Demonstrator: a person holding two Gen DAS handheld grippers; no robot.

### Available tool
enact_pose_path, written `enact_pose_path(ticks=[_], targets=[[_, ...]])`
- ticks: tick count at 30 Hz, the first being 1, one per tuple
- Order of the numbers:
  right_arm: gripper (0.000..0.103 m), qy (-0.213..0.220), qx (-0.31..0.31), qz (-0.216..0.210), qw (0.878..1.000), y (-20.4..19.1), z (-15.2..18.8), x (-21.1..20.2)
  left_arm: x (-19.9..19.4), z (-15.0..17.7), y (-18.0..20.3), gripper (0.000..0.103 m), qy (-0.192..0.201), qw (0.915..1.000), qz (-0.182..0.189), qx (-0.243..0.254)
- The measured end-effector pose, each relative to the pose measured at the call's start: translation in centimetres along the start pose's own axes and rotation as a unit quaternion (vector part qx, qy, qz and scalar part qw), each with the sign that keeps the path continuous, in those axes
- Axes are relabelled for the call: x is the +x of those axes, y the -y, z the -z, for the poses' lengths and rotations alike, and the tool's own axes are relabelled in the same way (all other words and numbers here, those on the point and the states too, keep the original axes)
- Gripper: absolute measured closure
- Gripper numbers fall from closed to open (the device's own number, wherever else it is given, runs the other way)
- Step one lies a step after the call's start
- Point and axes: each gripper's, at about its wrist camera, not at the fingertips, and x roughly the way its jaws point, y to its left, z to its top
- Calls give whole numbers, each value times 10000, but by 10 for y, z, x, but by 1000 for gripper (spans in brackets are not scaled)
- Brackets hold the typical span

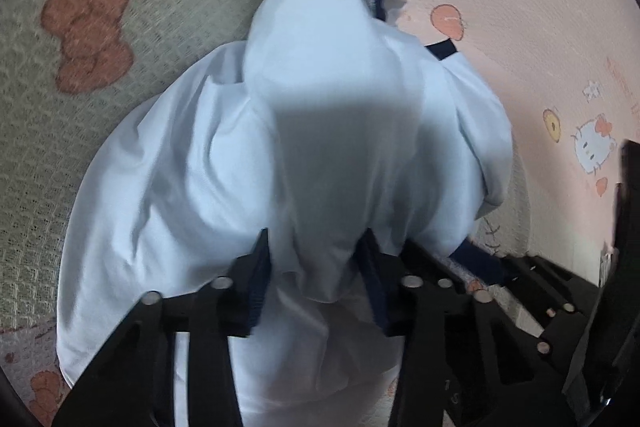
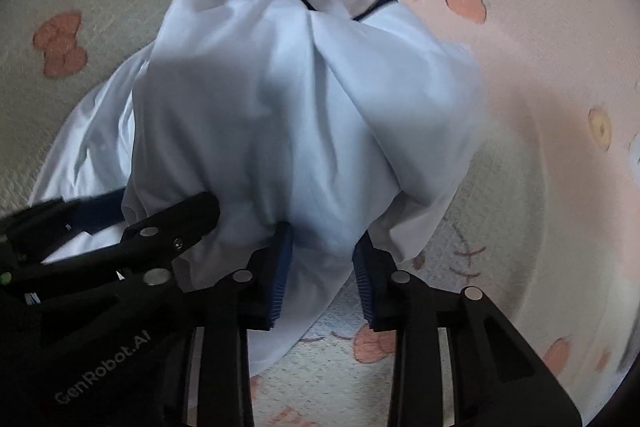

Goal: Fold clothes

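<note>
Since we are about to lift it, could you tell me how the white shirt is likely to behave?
The white shirt will probably be floppy: it lies bunched in soft folds. It looks thin and light, so it should drape from both grips. The left gripper and right gripper hold separate bunches, so the middle may sag.

We count one white garment [image 1: 248, 155] with navy trim. Two claws, left claw [image 1: 316, 279] and right claw [image 2: 322, 267], work over one cartoon-print blanket [image 1: 540, 39].
</note>
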Motion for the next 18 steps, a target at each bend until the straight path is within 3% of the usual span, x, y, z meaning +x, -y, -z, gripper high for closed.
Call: enact_pose_path(ticks=[3, 5, 9, 12, 18], targets=[[76, 35, 39, -90, 9999, 3, 1, -2, 3, -6, 11, 66, 16, 9998, -16, 177], [79, 80, 12, -105, 9999, 1, 2, -5, 3, -11, 22, 67, -84, 9973, 298, 659], [83, 150, 213, -44, 9997, 2, 1, -7, -9, -9, 4, 69, -95, 9979, 368, 529], [92, 266, 277, 68, 9992, 3, 2, -13, -21, 13, 4, 75, -26, 9977, 428, 520], [96, 436, 173, 560, 9973, 24, 13, -44, -37, 27, 44, 83, 91, 9933, 843, 791]])
